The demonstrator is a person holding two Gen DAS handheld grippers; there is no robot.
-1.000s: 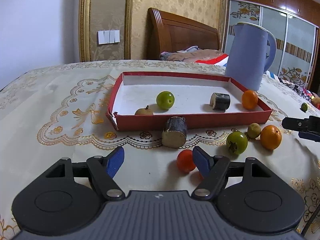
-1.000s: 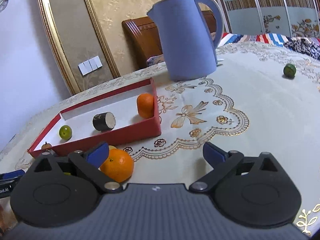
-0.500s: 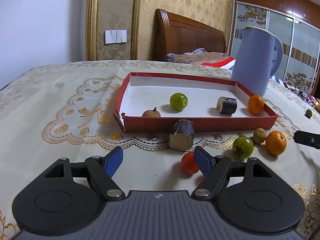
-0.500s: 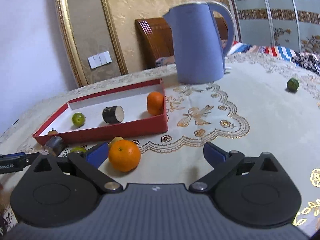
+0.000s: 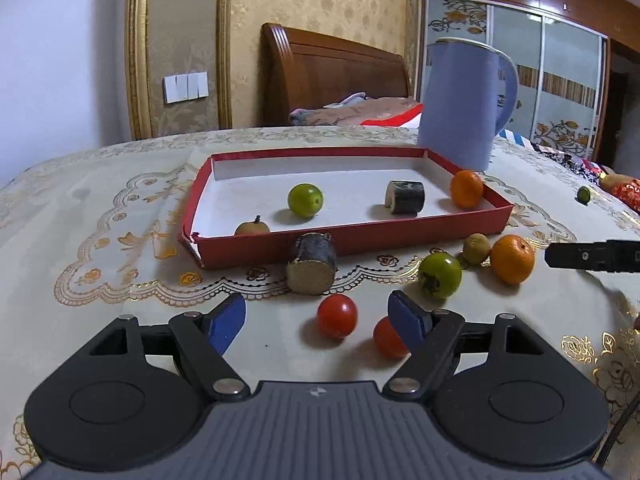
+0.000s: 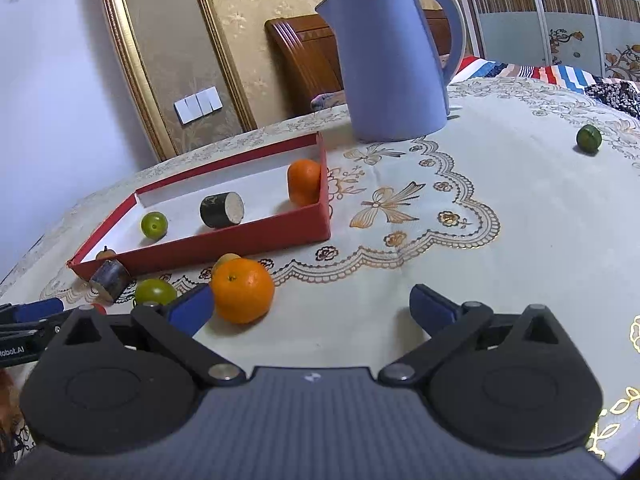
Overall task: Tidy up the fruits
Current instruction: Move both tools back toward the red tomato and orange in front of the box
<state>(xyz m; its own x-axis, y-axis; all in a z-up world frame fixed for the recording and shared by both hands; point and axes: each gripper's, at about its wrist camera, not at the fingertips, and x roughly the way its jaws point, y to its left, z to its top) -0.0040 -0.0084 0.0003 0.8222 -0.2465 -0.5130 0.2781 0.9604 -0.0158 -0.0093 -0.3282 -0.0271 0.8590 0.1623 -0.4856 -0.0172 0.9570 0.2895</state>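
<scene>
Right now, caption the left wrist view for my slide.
Open left gripper nears a red tomato before the red tray.

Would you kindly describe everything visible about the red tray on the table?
The red tray is a shallow rectangular box, seemingly cardboard, red outside with a white floor. It lies flat on the tablecloth, its near-left corner torn. Inside sit a green fruit, a dark cylinder, an orange in the right corner and a small brown fruit. Another dark cylinder lies against its front wall.

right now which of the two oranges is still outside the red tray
The orange on the tablecloth, just ahead of the open right gripper near its left finger. The other orange sits inside the red tray, against its end wall.
</scene>
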